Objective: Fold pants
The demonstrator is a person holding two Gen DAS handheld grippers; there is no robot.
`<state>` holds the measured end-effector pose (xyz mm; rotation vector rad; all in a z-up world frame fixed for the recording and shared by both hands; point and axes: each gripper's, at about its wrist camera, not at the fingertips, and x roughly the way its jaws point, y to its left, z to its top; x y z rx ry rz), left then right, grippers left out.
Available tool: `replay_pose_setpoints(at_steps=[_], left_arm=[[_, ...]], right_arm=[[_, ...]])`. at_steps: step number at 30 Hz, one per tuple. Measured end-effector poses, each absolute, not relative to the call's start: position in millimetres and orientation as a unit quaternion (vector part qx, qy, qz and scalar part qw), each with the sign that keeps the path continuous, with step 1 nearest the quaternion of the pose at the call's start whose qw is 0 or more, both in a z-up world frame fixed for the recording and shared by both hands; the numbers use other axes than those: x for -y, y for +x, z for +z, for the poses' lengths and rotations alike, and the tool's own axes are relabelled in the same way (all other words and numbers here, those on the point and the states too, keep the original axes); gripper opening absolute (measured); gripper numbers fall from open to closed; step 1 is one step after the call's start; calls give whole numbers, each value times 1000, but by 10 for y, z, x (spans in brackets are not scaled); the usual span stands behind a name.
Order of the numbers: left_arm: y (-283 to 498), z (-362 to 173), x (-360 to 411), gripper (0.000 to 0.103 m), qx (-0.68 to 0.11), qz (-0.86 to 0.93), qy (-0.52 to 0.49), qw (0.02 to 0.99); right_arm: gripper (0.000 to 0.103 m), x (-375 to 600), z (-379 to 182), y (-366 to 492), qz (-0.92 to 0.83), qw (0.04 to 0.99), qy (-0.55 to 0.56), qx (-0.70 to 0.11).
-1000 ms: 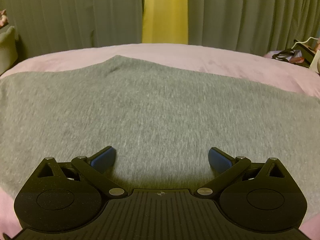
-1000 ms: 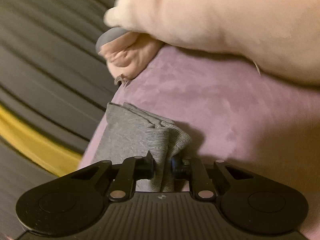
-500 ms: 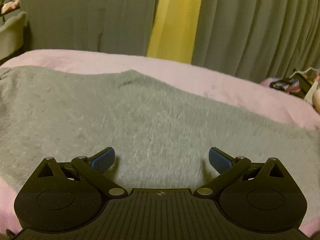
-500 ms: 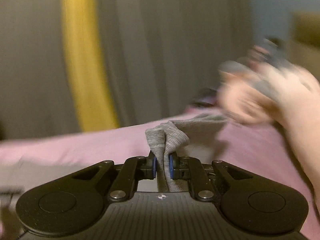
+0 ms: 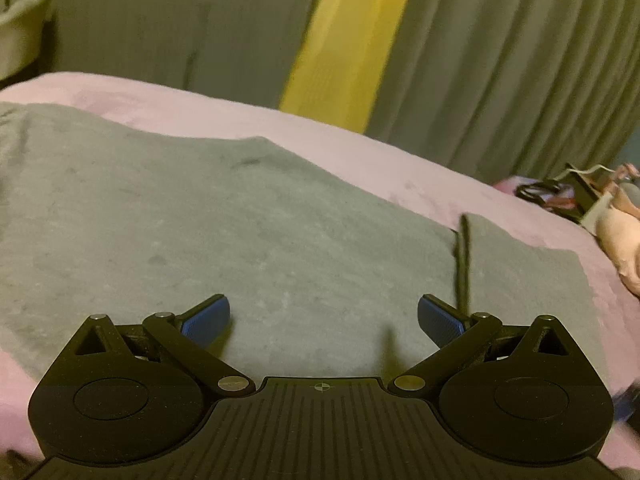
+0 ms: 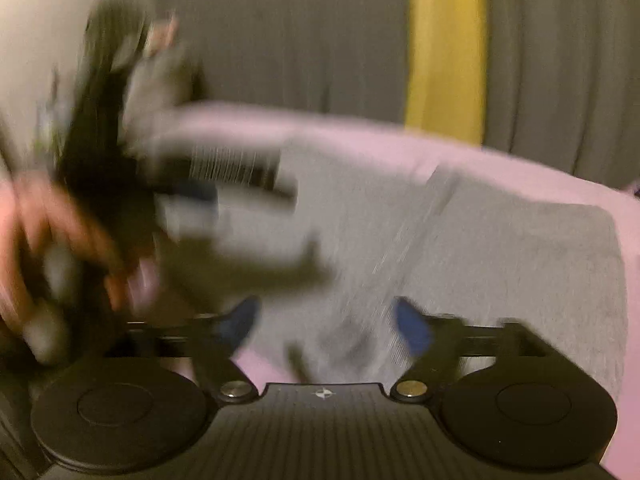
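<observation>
Grey pants (image 5: 248, 240) flat beyond both open jaws

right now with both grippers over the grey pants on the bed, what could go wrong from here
1. The right gripper is opening over the grey pants. With nothing pinning the folded-over part, its edge may land skewed or bunch.
2. The left gripper is open above the cloth, so the pants could slide on the pink bedcover.
3. The right wrist view is heavily blurred, and the left gripper and hand are close, so they might bump.
</observation>
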<state>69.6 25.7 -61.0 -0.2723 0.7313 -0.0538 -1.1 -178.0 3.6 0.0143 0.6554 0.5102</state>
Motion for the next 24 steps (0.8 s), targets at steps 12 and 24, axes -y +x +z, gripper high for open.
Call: replay_pose_setpoints(at_steps=[12,24], left_arm=[[935,-800,99,102,-426,-183,-158,872],[1577,-1214,445,63,-516,-228,-296,771]], right_arm=[[99,3092,-308,34,-28,877,358,-319],[99,3208,-375,106,-13,861,409,-302]])
